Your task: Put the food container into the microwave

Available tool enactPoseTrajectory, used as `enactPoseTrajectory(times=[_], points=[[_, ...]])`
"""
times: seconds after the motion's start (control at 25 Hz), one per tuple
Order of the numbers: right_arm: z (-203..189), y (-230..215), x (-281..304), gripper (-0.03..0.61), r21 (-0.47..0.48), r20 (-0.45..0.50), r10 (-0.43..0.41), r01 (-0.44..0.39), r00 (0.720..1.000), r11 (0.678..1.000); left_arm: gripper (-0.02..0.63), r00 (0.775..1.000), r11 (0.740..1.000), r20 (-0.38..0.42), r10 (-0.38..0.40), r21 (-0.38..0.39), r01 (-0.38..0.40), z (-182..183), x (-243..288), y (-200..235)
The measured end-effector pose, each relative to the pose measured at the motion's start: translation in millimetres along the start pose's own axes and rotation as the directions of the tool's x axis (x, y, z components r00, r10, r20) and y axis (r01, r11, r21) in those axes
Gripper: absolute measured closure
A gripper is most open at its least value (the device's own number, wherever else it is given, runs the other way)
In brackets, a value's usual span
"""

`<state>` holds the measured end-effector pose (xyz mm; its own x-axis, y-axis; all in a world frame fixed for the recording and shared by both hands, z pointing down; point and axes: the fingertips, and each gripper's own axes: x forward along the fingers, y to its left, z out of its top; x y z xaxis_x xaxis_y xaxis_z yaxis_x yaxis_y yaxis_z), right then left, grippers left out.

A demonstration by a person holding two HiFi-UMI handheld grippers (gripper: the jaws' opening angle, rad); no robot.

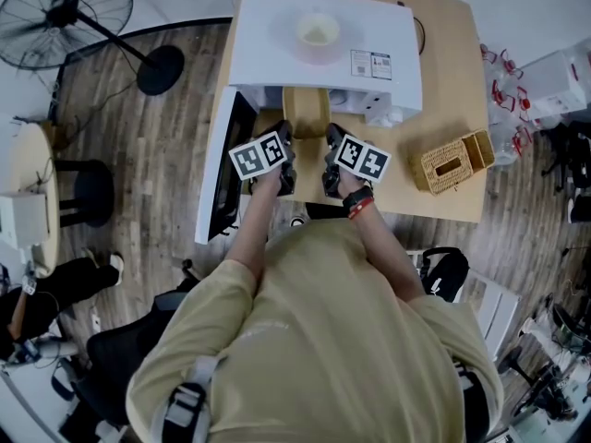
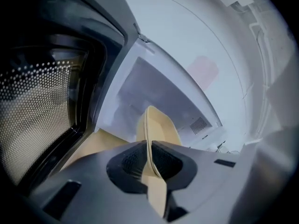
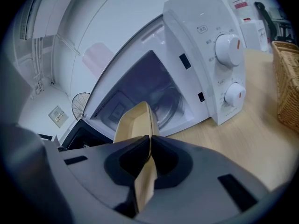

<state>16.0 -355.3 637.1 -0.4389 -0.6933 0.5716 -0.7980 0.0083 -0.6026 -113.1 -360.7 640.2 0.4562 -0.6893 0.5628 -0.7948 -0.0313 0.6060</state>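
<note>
A tan, open food container (image 1: 306, 118) hangs level in front of the white microwave (image 1: 323, 53), held by both grippers. My left gripper (image 1: 284, 148) is shut on its left rim, and my right gripper (image 1: 331, 149) is shut on its right rim. The microwave door (image 1: 217, 169) stands swung open to the left. In the left gripper view the container (image 2: 159, 127) runs from the left gripper (image 2: 148, 160) toward the open cavity (image 2: 154, 90), with the door (image 2: 42, 111) at left. In the right gripper view the container (image 3: 133, 120) leaves the right gripper (image 3: 148, 157) toward the cavity (image 3: 149, 94).
A wicker basket (image 1: 452, 162) sits on the wooden table (image 1: 443, 81) right of the microwave, also the basket (image 3: 287, 83) at the right gripper view's edge. A round pale object (image 1: 318, 33) lies on the microwave's top. A floor fan (image 1: 74, 12) stands at the far left.
</note>
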Motion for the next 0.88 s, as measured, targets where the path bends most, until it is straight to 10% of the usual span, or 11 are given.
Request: enactPoseTrajectory(times=[0.88], points=[[48.3, -19.7, 35.5, 0.541, 0.002, 0.079, -0.024, 0.024, 0.997, 1.000, 0.572, 0.998, 0.999, 0.041, -0.044, -0.011, 0.044, 35.4, 56.9, -9.8]])
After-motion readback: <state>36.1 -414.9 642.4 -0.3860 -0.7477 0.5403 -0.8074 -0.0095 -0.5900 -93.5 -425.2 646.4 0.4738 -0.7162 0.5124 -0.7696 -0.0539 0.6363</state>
